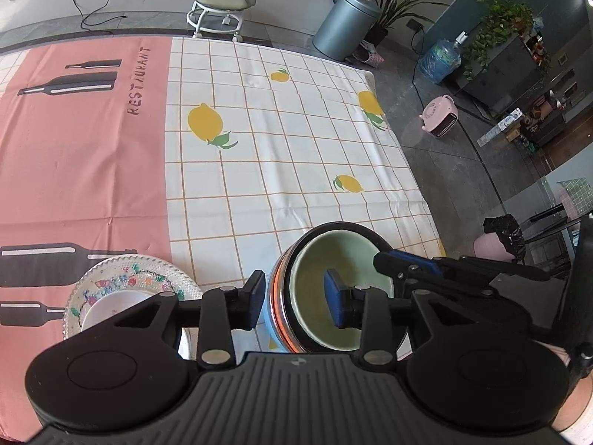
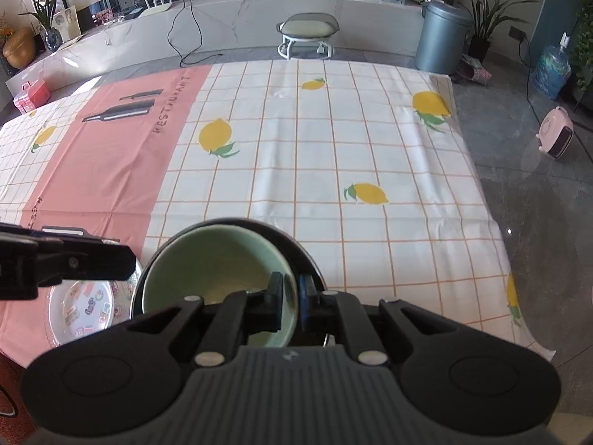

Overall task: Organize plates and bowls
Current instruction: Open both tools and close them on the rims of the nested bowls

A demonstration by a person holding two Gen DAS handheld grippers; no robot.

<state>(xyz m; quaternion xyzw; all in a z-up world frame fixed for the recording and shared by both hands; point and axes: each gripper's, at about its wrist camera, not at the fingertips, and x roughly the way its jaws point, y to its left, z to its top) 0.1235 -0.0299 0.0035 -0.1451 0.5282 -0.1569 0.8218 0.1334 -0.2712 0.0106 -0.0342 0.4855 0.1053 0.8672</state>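
A pale green bowl (image 1: 333, 256) (image 2: 207, 259) sits nested inside a larger dark-rimmed bowl (image 1: 278, 296) (image 2: 296, 256) with orange and blue bands, near the table's front edge. My right gripper (image 2: 292, 304) is shut on the green bowl's right rim; it also shows in the left wrist view (image 1: 385, 259). My left gripper (image 1: 294, 296) is open, its jaws astride the left walls of both bowls, one finger outside, one inside the green bowl. A clear patterned glass plate (image 1: 111, 270) (image 2: 74, 307) with a smaller white plate (image 1: 111, 307) on it lies to the left.
The table has a white checked cloth with lemons (image 2: 333, 155) and a pink panel (image 1: 81, 170). The table's right edge (image 2: 493, 222) drops to a grey floor with a pink heater (image 2: 556, 137), a bin (image 2: 441, 37) and a stool (image 2: 307, 33).
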